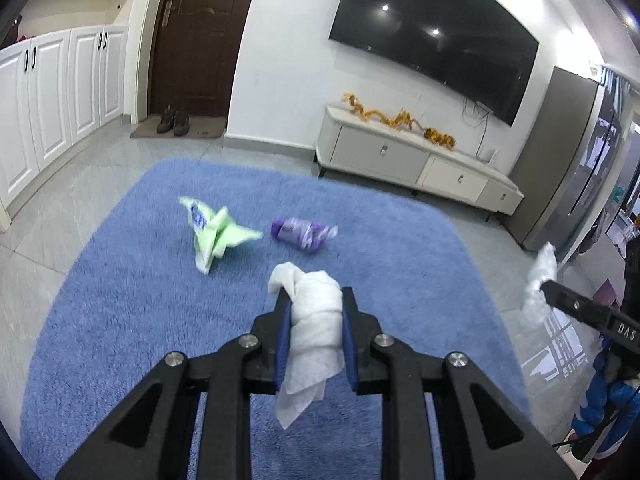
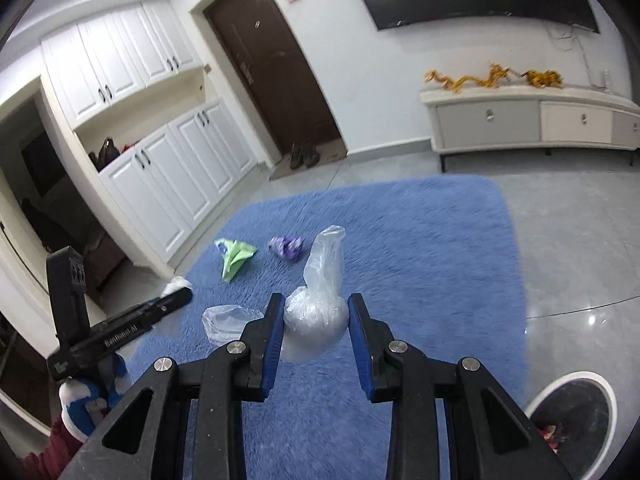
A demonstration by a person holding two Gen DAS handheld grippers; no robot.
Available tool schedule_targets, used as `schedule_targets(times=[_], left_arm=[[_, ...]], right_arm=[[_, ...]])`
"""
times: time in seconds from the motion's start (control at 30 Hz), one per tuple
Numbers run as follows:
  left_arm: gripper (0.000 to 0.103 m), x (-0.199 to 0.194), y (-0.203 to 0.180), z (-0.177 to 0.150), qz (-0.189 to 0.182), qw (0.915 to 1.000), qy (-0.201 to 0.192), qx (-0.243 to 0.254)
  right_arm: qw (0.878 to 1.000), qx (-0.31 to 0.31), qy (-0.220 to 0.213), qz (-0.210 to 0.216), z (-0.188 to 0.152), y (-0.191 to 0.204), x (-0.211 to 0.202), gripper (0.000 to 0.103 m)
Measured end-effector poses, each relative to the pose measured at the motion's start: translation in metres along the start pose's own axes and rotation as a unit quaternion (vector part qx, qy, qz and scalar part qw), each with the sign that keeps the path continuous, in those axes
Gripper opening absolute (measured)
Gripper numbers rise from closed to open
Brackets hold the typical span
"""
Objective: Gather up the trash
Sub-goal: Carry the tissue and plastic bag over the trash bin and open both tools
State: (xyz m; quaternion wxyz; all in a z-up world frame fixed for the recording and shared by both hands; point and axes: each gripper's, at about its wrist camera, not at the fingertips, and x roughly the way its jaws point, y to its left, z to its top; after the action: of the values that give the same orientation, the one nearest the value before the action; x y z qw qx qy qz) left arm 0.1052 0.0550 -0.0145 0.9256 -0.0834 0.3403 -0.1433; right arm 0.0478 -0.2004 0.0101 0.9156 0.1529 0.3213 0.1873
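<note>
My left gripper [image 1: 315,300] is shut on a crumpled white tissue [image 1: 314,320] and holds it above the blue rug [image 1: 120,300]. My right gripper [image 2: 316,308] is shut on a clear plastic bag [image 2: 318,312], also held above the rug [image 2: 420,240]. A green wrapper [image 1: 214,234] and a purple wrapper [image 1: 302,232] lie on the rug ahead; both show in the right wrist view, green wrapper [image 2: 236,256] and purple wrapper [image 2: 286,246]. The right gripper with its bag [image 1: 540,284] shows at the right edge of the left wrist view. The left gripper [image 2: 176,294] shows at left in the right wrist view.
A round white-rimmed bin [image 2: 572,412] stands on the grey tile floor at lower right. A white TV cabinet [image 1: 420,160] sits under a wall-mounted TV [image 1: 436,40]. White cupboards [image 2: 172,168] and a brown door [image 2: 276,72] with shoes [image 1: 173,121] line the far side.
</note>
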Motion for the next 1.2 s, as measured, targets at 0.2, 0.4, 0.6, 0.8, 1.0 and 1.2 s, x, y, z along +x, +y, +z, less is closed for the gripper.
schedule_targets(times=[0.2, 0.4, 0.6, 0.8, 1.0, 1.2], left_arm=[[0.021, -0.020, -0.037, 0.023, -0.028, 0.9989, -0.027, 0.025], [0.021, -0.011, -0.107, 0.038, -0.080, 0.9943, -0.023, 0.066], [0.021, 0.013, -0.186, 0.038, -0.132, 0.9855, 0.003, 0.106], [0.021, 0.048, -0.270, 0.013, -0.165, 0.9706, 0.052, 0.168], [0.021, 0.074, -0.330, -0.021, -0.187, 0.9549, 0.092, 0.212], [0.021, 0.082, -0.355, -0.053, -0.178, 0.9473, 0.103, 0.246]], right_arm=[[0.998, 0.026, -0.050, -0.037, 0.001, -0.032, -0.055, 0.030], [0.989, 0.068, -0.097, -0.087, -0.007, -0.079, -0.108, 0.030], [0.974, 0.102, -0.136, -0.150, -0.022, -0.129, -0.162, 0.030], [0.959, 0.149, -0.129, -0.205, -0.053, -0.179, -0.180, 0.030], [0.947, 0.205, -0.108, -0.221, -0.087, -0.221, -0.178, 0.030], [0.941, 0.234, -0.092, -0.226, -0.115, -0.245, -0.184, 0.030]])
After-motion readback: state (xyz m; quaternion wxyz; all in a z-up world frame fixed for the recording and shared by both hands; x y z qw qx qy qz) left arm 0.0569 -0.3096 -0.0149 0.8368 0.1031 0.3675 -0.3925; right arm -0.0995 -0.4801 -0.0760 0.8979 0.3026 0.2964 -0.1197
